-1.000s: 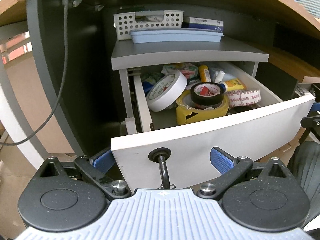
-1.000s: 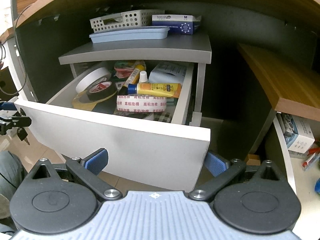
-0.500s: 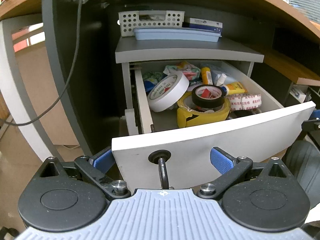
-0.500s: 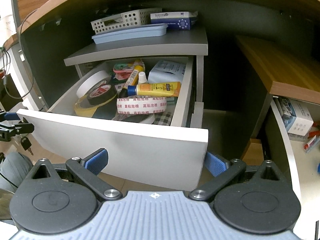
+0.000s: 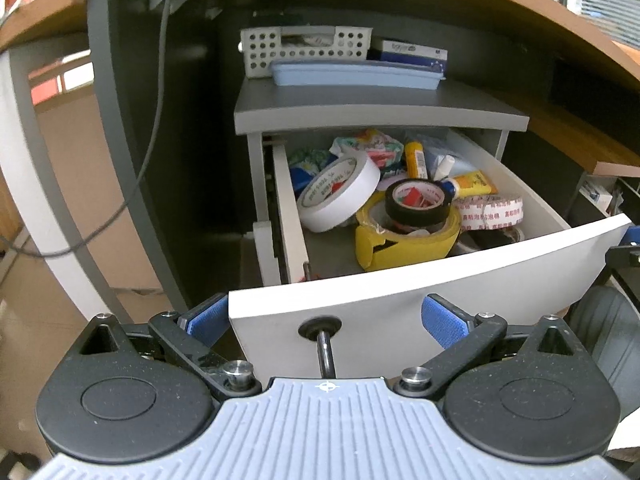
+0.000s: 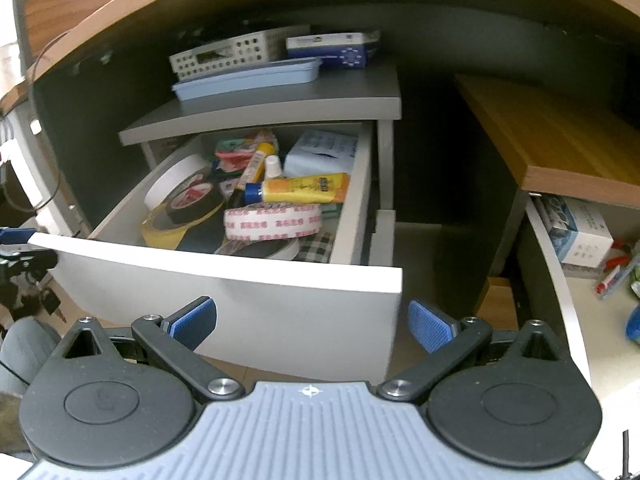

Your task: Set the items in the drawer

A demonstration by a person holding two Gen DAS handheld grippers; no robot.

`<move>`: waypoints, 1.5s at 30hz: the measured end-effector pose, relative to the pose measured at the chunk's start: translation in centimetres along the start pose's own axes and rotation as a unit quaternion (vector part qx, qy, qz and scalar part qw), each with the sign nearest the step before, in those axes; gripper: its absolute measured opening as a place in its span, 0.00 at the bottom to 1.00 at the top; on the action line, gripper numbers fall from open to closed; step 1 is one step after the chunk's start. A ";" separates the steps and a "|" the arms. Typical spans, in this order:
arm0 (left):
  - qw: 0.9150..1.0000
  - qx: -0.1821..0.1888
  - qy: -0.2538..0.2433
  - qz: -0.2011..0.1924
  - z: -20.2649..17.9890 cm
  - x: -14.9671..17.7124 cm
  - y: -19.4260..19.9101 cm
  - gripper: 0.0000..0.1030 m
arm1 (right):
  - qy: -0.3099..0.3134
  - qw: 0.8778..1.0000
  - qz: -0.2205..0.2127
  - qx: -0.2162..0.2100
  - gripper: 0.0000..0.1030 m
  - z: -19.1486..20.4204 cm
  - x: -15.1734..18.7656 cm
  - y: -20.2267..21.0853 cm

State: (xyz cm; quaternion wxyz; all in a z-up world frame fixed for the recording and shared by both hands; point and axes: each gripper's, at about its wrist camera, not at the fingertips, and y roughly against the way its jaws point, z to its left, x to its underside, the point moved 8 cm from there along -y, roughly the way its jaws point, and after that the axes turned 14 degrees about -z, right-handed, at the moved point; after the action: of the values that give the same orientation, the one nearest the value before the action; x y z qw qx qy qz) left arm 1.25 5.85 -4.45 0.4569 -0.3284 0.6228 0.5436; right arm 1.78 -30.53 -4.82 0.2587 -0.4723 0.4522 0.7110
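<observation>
The white drawer (image 5: 460,284) of a grey cabinet stands pulled out under the desk. It holds a white tape roll (image 5: 340,196), a black roll (image 5: 418,202) on a yellow roll (image 5: 404,240), a printed foam-tape roll (image 6: 274,222), a yellow tube (image 6: 300,188) and other small items. My left gripper (image 5: 325,320) is open and empty, its fingers straddling the drawer front's left end by the keyhole with a key (image 5: 326,346). My right gripper (image 6: 312,322) is open and empty at the drawer front's right end (image 6: 280,304).
On the cabinet top sit a white perforated basket (image 5: 304,48), a blue tray (image 5: 356,74) and a blue-white box (image 6: 332,50). A wooden shelf (image 6: 560,148) is at the right with boxes (image 6: 580,232) under it. A grey cable (image 5: 156,92) hangs at left.
The drawer has come further out toward me, showing more of its contents. Both grippers stayed open and drew back with the drawer front.
</observation>
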 end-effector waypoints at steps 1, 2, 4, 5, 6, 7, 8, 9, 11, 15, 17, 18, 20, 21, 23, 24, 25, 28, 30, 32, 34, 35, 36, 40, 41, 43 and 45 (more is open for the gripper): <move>1.000 0.003 -0.005 -0.004 -0.1 -0.4 0.1 0.99 | -0.004 1.000 -0.001 0.004 1.00 -0.2 -0.2 0.0; 1.000 0.007 -0.010 -0.008 -0.2 -0.9 0.3 0.99 | -0.007 1.000 -0.002 0.007 1.00 -0.4 -0.3 0.1; 0.999 0.022 -0.020 -0.016 -0.8 -1.9 0.5 0.99 | -0.014 1.000 -0.005 0.016 1.00 -0.9 -0.7 0.2; 0.999 0.030 -0.028 -0.019 -1.3 -2.5 0.5 0.99 | -0.016 1.000 -0.006 0.021 1.00 -1.2 -1.0 0.2; 0.998 0.039 -0.036 -0.021 -1.8 -3.0 0.4 0.99 | -0.021 0.999 -0.006 0.027 1.00 -1.6 -1.1 0.3; 0.998 0.049 -0.044 -0.024 -2.4 -3.6 0.4 0.99 | -0.026 0.999 -0.007 0.034 1.00 -2.0 -1.2 0.3; 0.996 0.061 -0.050 -0.027 -3.2 -4.1 0.3 0.99 | -0.030 0.999 -0.007 0.041 1.00 -2.3 -1.3 0.4; 0.995 0.076 -0.055 -0.030 -3.9 -4.6 0.1 0.99 | -0.035 0.998 -0.008 0.046 1.00 -2.7 -1.4 0.4; 0.992 0.103 -0.061 -0.032 -5.5 -5.4 -0.3 0.99 | -0.046 0.997 -0.008 0.061 1.00 -3.7 -1.6 0.6; 0.983 0.155 -0.088 -0.037 -9.0 -6.8 -1.4 0.99 | -0.058 0.994 -0.014 0.094 1.00 -5.6 -2.3 1.6; 0.976 0.182 -0.109 -0.039 -11.0 -7.3 -1.9 0.99 | -0.060 0.992 -0.019 0.112 1.00 -6.7 -2.8 2.1; 0.973 0.195 -0.118 -0.039 -12.0 -7.6 -2.1 0.99 | -0.062 0.991 -0.022 0.119 1.00 -7.3 -3.0 2.3; 0.964 0.224 -0.135 -0.037 -14.2 -8.0 -2.7 0.99 | -0.066 0.988 -0.024 0.134 1.00 -8.4 -3.3 3.0; 0.960 0.239 -0.142 -0.035 -15.3 -8.2 -3.0 0.99 | -0.068 0.987 -0.024 0.141 1.00 -8.9 -3.4 3.3; 0.952 0.264 -0.151 -0.032 -17.3 -8.5 -3.4 0.99 | -0.072 0.984 -0.024 0.158 1.00 -10.3 -3.4 4.1; 0.948 0.278 -0.154 -0.031 -18.3 -8.7 -3.6 0.99 | -0.075 0.983 -0.023 0.167 1.00 -11.0 -3.4 4.5; 0.943 0.291 -0.156 -0.028 -19.3 -8.9 -3.9 0.99 | -0.077 0.981 -0.023 0.176 1.00 -11.7 -3.4 4.9; 0.934 0.317 -0.164 -0.017 -22.2 -9.3 -4.8 0.99 | -0.091 0.975 -0.025 0.200 1.00 -13.6 -3.1 5.9; 0.927 0.334 -0.170 -0.010 -24.2 -9.4 -5.5 0.99 | -0.101 0.972 -0.027 0.212 1.00 -14.7 -2.7 6.6; 0.920 0.352 -0.174 -0.007 -26.1 -9.5 -6.0 0.99 | -0.109 0.968 -0.027 0.224 1.00 -15.8 -2.3 7.2; 0.912 0.369 -0.178 -0.005 -28.0 -9.6 -6.6 0.99 | -0.118 0.964 -0.028 0.236 1.00 -16.9 -1.8 7.7; 0.908 0.378 -0.180 -0.005 -29.0 -9.7 -6.9 0.99 | -0.122 0.962 -0.028 0.242 1.00 -17.4 -1.6 8.0; 0.905 0.385 -0.183 -0.007 -30.1 -9.8 -7.1 0.99 | -0.124 0.961 -0.028 0.246 1.00 -17.9 -1.5 8.2; 0.887 0.416 -0.197 -0.019 -34.3 -10.0 -8.1 0.98 | -0.134 0.956 -0.028 0.259 1.00 -19.8 -1.1 8.9; 0.881 0.427 -0.200 -0.019 -35.3 -10.0 -8.3 0.98 | -0.135 0.955 -0.029 0.263 1.00 -20.4 -1.0 9.1; 0.874 0.441 -0.205 -0.013 -37.1 -9.9 -9.0 0.98 | -0.137 0.951 -0.030 0.275 1.00 -21.4 -0.8 9.6; 0.868 0.450 -0.208 -0.004 -38.8 -9.7 -9.7 0.97 | -0.141 0.947 -0.033 0.286 1.00 -22.4 -0.6 10.2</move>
State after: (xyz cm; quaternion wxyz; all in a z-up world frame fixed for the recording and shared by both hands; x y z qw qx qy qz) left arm 5.39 -34.81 0.51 0.6766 0.0309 0.6890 0.2579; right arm 3.74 -55.07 -3.47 0.4674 -0.2877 0.5800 0.6020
